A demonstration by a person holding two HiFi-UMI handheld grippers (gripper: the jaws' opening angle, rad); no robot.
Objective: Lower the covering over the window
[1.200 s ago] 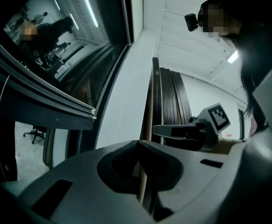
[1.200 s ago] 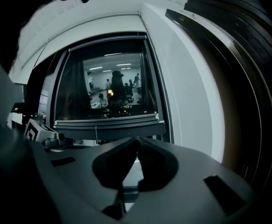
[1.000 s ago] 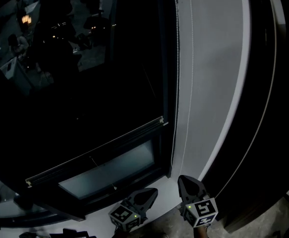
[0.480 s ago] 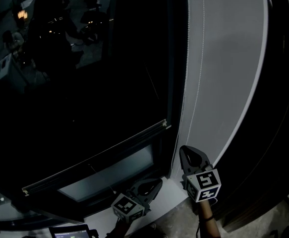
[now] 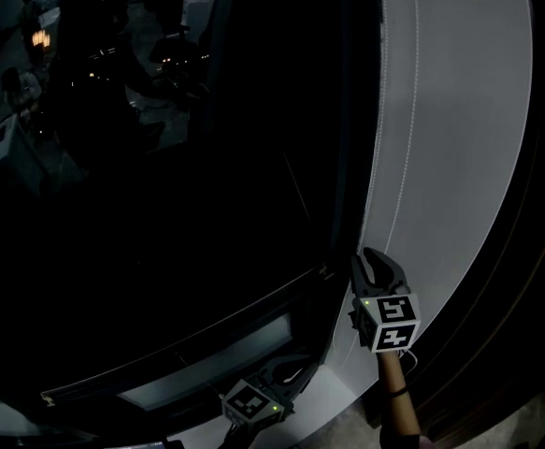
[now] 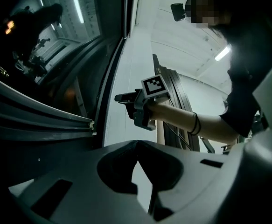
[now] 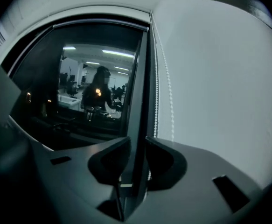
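dark grey claw (image 5: pixel 380 265), marker cube (image 5: pixel 392 321), black sleeve (image 6: pixel 240 111)

A white wall (image 5: pixel 459 138) runs up the right of centre, with dark panels (image 5: pixel 537 251) just beside it on its right. A strip light (image 6: pixel 222 54) glows on the ceiling (image 6: pixel 173 27). An orange lamp (image 5: pixel 40 37) shines far off, upper left.

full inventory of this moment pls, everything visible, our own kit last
window glass: one, dark, reflects a lit office; fills the left.
window frame: one, black, upright at the glass's right edge.
horizontal bar: one, dark, across the window's lower part.
bead chain: two strands, white, hanging just right of the frame.
wall panel: one, pale grey, right of the window.
left gripper: one, dark grey, low, shut, empty.
right gripper: one, dark grey, raised near the chain; jaws have just been opening, gripping nothing.
forearm: one, bare, dark wristband, behind the right gripper.
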